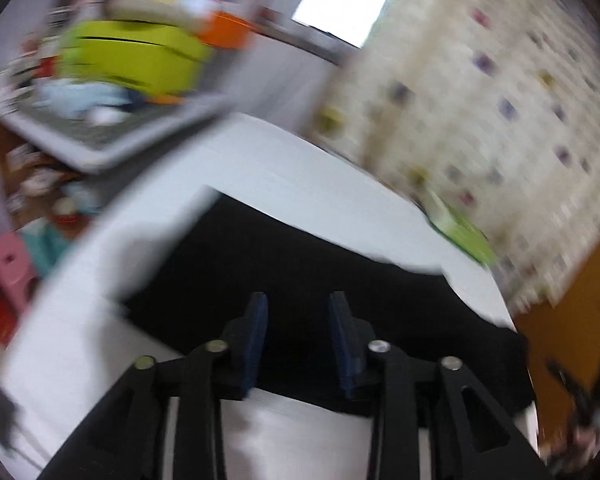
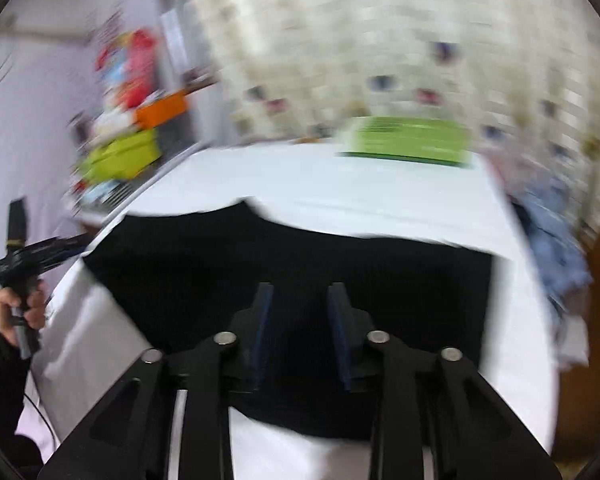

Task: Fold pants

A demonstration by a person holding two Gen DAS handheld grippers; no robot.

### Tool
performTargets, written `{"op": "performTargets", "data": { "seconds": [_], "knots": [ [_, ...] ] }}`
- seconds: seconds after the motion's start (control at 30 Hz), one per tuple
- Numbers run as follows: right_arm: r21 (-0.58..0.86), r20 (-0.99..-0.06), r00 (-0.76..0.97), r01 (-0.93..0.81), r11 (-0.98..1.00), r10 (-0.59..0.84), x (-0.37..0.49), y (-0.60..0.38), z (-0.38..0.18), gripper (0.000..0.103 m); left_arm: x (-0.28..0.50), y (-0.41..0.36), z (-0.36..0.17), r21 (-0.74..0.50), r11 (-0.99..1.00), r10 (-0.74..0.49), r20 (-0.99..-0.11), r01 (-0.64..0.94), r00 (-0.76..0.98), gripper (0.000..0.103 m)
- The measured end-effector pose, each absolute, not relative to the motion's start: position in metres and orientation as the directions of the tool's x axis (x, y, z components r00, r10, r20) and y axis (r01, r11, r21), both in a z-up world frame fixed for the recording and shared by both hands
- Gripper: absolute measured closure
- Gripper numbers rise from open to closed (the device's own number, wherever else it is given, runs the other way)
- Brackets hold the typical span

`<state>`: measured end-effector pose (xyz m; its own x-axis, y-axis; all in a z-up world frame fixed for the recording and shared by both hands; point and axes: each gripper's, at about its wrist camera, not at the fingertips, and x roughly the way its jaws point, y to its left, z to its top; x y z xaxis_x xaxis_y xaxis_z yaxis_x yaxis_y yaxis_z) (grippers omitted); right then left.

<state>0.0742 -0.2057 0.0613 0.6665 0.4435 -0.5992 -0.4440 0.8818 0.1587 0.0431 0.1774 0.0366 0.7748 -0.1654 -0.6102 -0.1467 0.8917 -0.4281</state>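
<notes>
Right wrist view, much blurred: a white counter fills the middle of the frame, and the black pants lie flat on it across the centre and lower half, their far edge running from the left side to the right. Behind the counter, the upper half of the frame is a pale patterned curtain. A flat green box sits at the counter's far edge, right of centre, and crumpled blue cloth hangs by the counter's right edge. At the lower centre the right gripper hovers over the pants with its fingers set narrowly apart and nothing between them. At the far left of the frame a hand in a dark sleeve grips the handle of the other tool.

Left wrist view, also blurred: the same counter slants across the frame, with the pants in its lower centre. A grey shelf at the upper left carries a yellow-green container and other clutter too smeared to name. The left gripper sits over the near part of the pants, its fingers parted a little and empty.
</notes>
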Motion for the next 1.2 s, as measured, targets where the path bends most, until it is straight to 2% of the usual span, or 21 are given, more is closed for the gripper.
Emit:
{"op": "performTargets", "data": {
  "seconds": [0.07,0.2,0.3,0.47,0.5,0.53,0.63,0.73,0.83,0.93,1.03,1.2],
  "knots": [
    [0.117,-0.607,0.628,-0.536,0.836,0.488,0.096,-0.167,0.062,0.067,0.055,0.143,0.03,-0.418,0.907,-0.253,-0.626,-0.044,0.737,0.063],
    [0.099,-0.658,0.546,-0.619,0.779,0.518,0.153,-0.113,0.055,0.067,0.074,0.103,0.005,-0.358,0.933,-0.288,-0.709,0.023,0.643,0.063],
    [0.079,-0.722,0.483,-0.653,0.753,0.495,0.199,-0.085,0.039,0.067,0.071,0.102,0.004,-0.354,0.934,-0.291,-0.693,0.04,0.659,0.062],
    [0.108,-0.816,0.379,-0.643,0.758,0.437,0.255,-0.059,0.005,0.067,0.07,0.114,0.001,-0.431,0.901,-0.349,-0.663,0.043,0.662,0.062],
    [0.123,-0.816,0.368,-0.641,0.758,0.445,0.26,-0.059,0.004,0.071,0.07,0.115,0.001,-0.431,0.901,-0.349,-0.661,0.045,0.665,0.062],
    [0.139,-0.798,0.369,-0.656,0.742,0.476,0.263,-0.059,0.008,0.095,0.068,0.115,0.0,-0.429,0.902,-0.348,-0.659,0.047,0.667,0.062],
    [0.123,-0.766,0.423,-0.643,0.756,0.484,0.266,-0.068,0.019,0.096,0.066,0.114,-0.001,-0.432,0.9,-0.354,-0.656,0.053,0.666,0.062],
    [0.144,-0.798,0.401,-0.598,0.788,0.45,0.284,-0.074,0.009,0.098,0.068,0.116,-0.001,-0.441,0.896,-0.362,-0.654,0.054,0.664,0.062],
    [0.134,-0.783,0.45,-0.553,0.822,0.43,0.276,-0.087,0.021,0.086,0.067,0.117,0.0,-0.435,0.898,-0.363,-0.66,0.06,0.658,0.062],
    [0.164,-0.721,0.493,-0.561,0.812,0.486,0.236,-0.11,0.043,0.086,0.064,0.122,0.004,-0.426,0.902,-0.368,-0.67,0.072,0.644,0.062],
    [0.163,-0.696,0.493,-0.601,0.783,0.522,0.178,-0.13,0.048,0.086,0.064,0.14,0.016,-0.401,0.916,-0.307,-0.66,0.025,0.686,0.062],
    [0.097,-0.745,0.438,-0.676,0.731,0.504,0.099,-0.14,0.02,0.083,0.068,0.149,0.021,-0.417,0.909,-0.29,-0.654,-0.013,0.699,0.062]
  ]
}}
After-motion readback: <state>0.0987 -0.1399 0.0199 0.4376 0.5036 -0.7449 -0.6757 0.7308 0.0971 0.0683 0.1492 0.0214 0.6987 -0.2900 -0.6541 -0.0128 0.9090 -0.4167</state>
